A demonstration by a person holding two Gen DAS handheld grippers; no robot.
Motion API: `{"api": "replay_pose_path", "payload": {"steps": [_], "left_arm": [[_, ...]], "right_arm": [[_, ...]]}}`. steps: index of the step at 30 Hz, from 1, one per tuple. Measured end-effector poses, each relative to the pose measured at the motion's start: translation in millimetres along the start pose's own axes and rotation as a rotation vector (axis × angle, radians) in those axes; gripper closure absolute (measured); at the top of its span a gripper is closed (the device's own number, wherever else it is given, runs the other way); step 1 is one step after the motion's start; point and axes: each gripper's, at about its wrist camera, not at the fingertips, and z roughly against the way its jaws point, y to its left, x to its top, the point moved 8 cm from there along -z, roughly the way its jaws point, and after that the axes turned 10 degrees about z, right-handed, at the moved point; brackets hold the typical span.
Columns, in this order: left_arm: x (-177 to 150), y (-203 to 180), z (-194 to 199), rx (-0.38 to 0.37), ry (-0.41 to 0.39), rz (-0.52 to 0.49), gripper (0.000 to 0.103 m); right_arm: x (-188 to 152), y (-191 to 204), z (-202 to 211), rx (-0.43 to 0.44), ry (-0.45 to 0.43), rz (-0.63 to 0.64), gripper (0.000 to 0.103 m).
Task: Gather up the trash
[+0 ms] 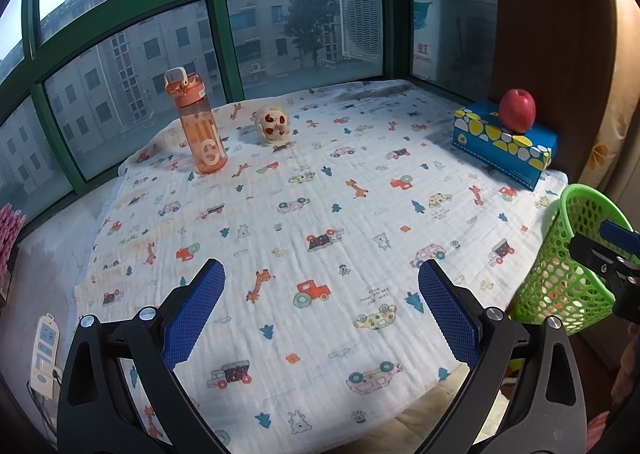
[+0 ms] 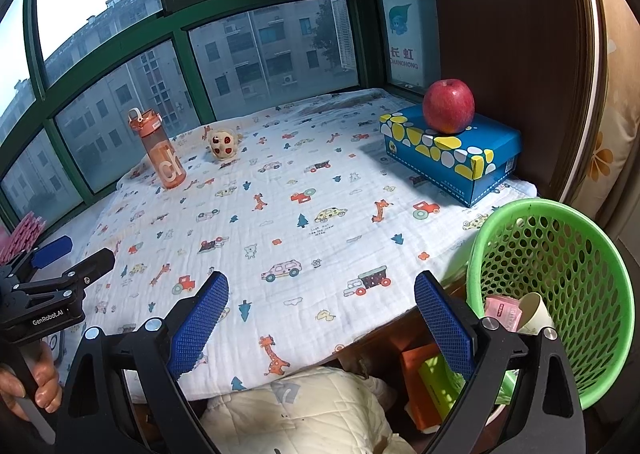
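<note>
A green perforated basket (image 2: 560,266) stands at the table's right front edge and holds a pink packet (image 2: 502,312) and a crumpled paper cup (image 2: 534,314). The basket also shows in the left wrist view (image 1: 568,254). My right gripper (image 2: 320,318) is open and empty, above the table's front edge, just left of the basket. My left gripper (image 1: 320,314) is open and empty over the front of the printed cloth (image 1: 312,214). The left gripper's side shows in the right wrist view (image 2: 52,286).
An orange water bottle (image 1: 200,122) and a small plush toy (image 1: 273,125) stand at the back left. A red apple (image 2: 448,105) sits on a blue box (image 2: 452,152) at the back right. Windows ring the table. An orange box (image 2: 420,378) and a quilt (image 2: 300,414) lie below the front edge.
</note>
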Motion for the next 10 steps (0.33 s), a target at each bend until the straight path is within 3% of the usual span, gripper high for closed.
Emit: {"api": "replay_pose_path", "payload": {"steps": [10], "left_arm": [[-0.3, 2.9, -2.5, 0.006, 0.016, 0.010, 0.007]], "right_arm": [[-5.0, 1.7, 0.0, -0.002, 0.001, -0.007, 0.012]]}}
